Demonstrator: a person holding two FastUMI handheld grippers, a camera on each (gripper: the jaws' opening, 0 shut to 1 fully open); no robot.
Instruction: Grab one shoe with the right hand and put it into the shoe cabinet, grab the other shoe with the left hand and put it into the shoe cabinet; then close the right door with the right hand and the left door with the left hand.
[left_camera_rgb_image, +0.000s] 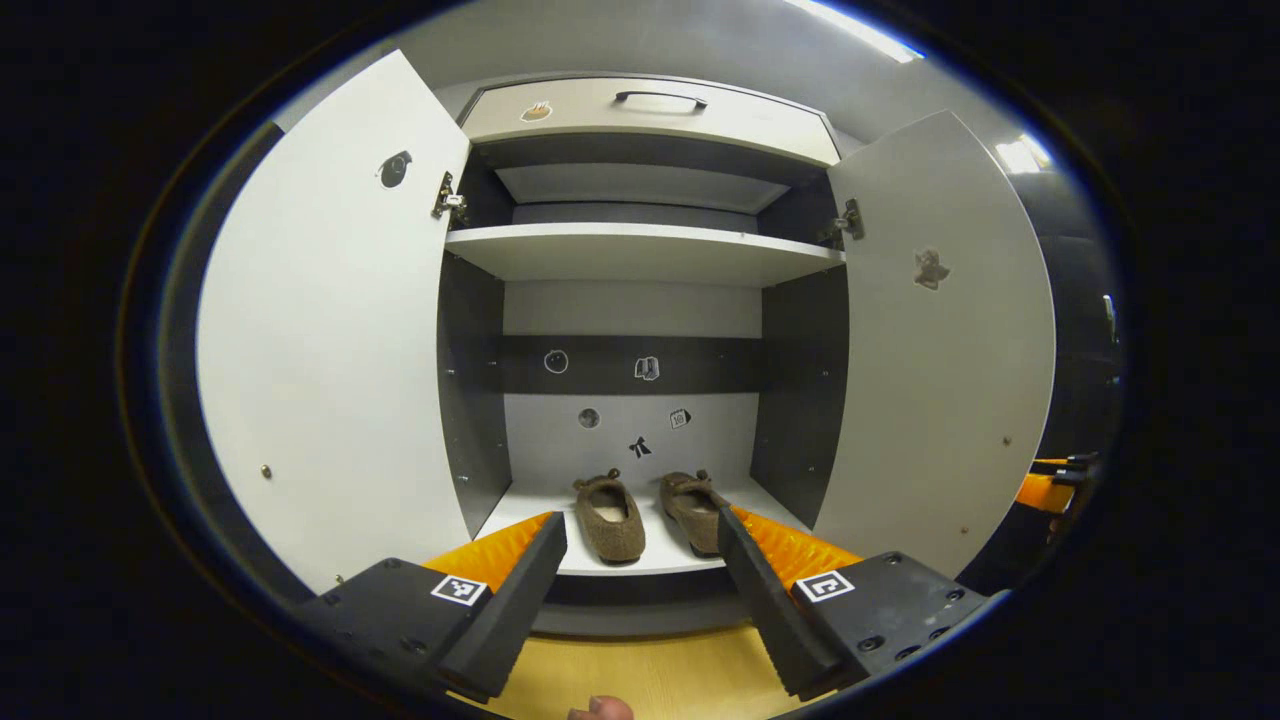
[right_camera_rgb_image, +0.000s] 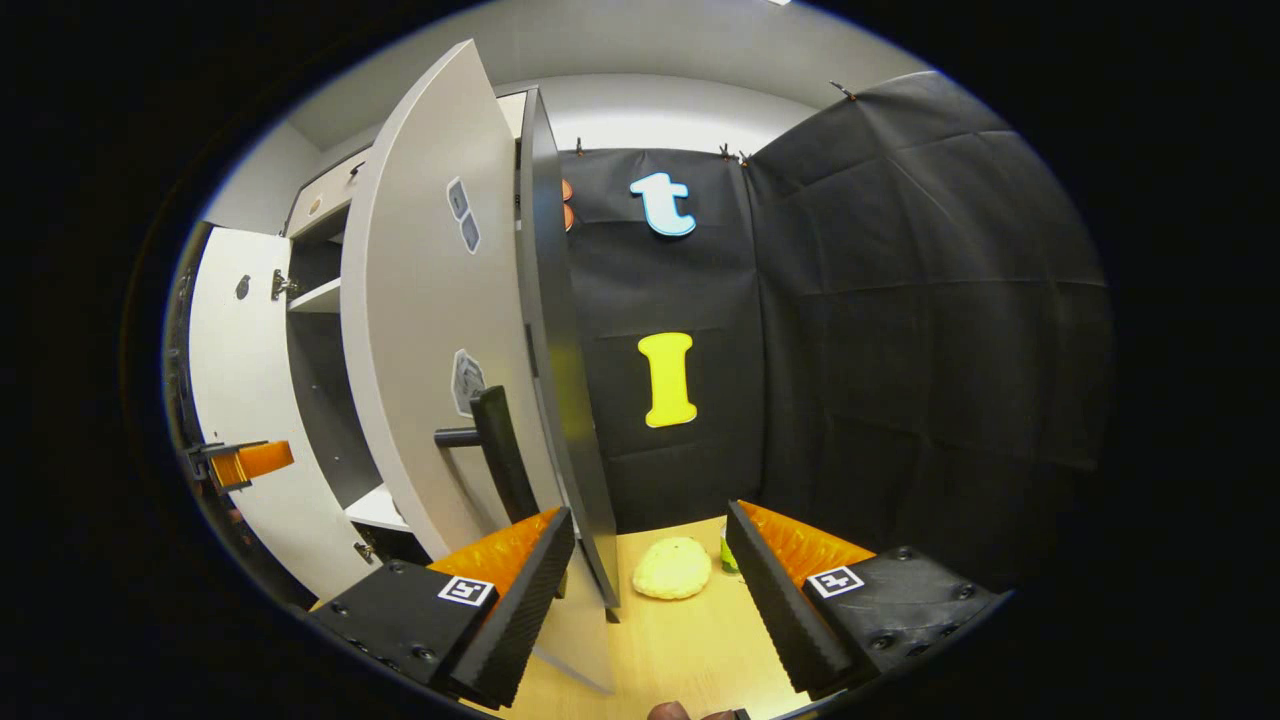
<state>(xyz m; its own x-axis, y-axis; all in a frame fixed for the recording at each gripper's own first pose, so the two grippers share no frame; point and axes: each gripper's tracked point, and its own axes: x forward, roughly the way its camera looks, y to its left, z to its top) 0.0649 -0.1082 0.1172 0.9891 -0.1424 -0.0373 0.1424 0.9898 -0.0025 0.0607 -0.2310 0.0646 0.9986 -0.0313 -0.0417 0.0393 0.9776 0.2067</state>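
The left gripper view looks straight into the shoe cabinet (left_camera_rgb_image: 640, 250), with the left door (left_camera_rgb_image: 330, 330) and the right door (left_camera_rgb_image: 940, 340) both swung wide. On the bottom shelf two brown shoes lie side by side, the left shoe (left_camera_rgb_image: 610, 518) and the right shoe (left_camera_rgb_image: 692, 508). Their long axes run front to back; the small bows, probably at the toes, point to the back panel. The uppers look fuzzy, like felt or suede. The left gripper (left_camera_rgb_image: 640, 580) hangs in front of the shelf, its fingers spread apart and holding nothing.

The right gripper view shows the outer face of the right door (right_camera_rgb_image: 430, 330) with its dark bar handle (right_camera_rgb_image: 500, 450). The right gripper (right_camera_rgb_image: 650, 590) is wide open near the door edge, and a pale round object (right_camera_rgb_image: 673, 568) lies on the wooden floor (right_camera_rgb_image: 690, 650).
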